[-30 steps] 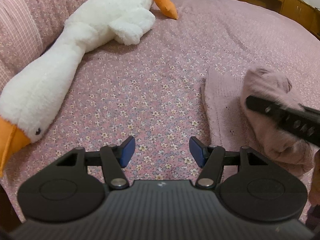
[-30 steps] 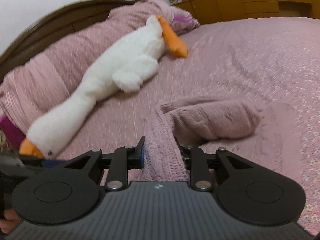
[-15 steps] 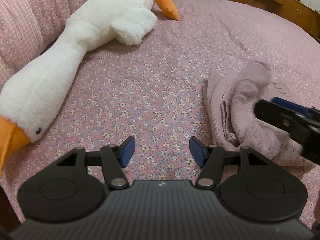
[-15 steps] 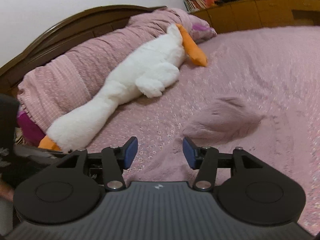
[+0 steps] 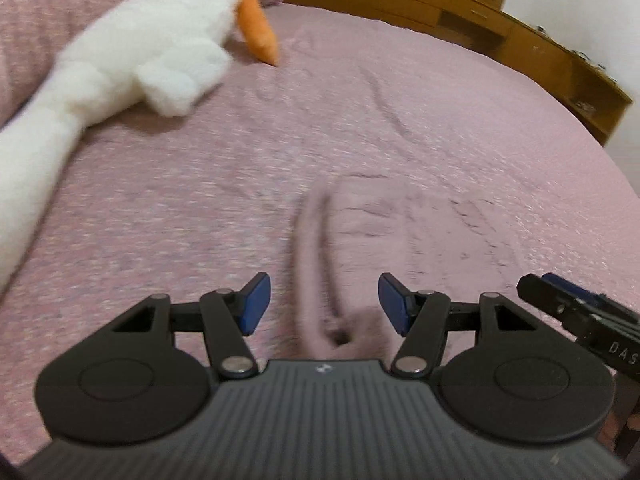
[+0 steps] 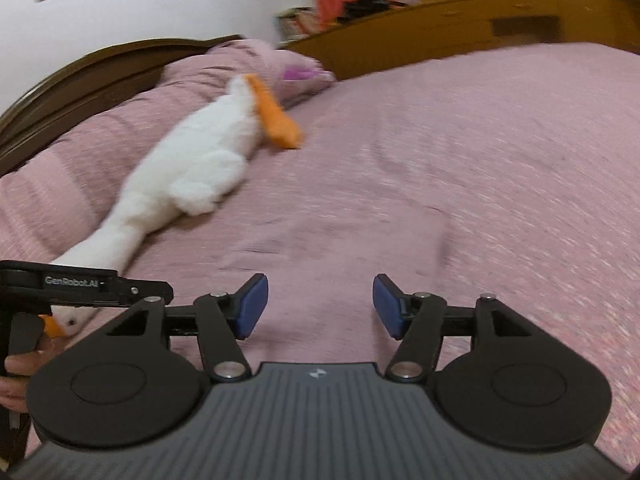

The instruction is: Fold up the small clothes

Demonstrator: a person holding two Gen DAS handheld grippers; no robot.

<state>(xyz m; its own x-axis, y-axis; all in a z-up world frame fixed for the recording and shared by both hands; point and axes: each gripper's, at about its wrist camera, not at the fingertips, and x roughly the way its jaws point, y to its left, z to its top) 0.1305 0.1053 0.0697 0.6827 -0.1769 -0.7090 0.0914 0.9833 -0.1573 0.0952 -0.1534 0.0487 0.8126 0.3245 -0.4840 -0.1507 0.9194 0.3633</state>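
Left tongs (image 5: 324, 304) spread, right tongs (image 6: 316, 306) opening w/ nothing between, pink knit garment (image 5: 360, 232) crumpled, blurred.

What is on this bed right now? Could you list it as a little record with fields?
surface: pink floral bedspread
garment: small pink knitted garment, lying on the bedspread, blurred
toy: long white plush goose with orange beak and feet, lying along the pink pillows
left gripper: blue pads apart, garment's near edge between them, no pad pressing on it
right gripper: jaws opening, nothing between them
furniture: dark wooden headboard; light wooden cabinets beyond the bed
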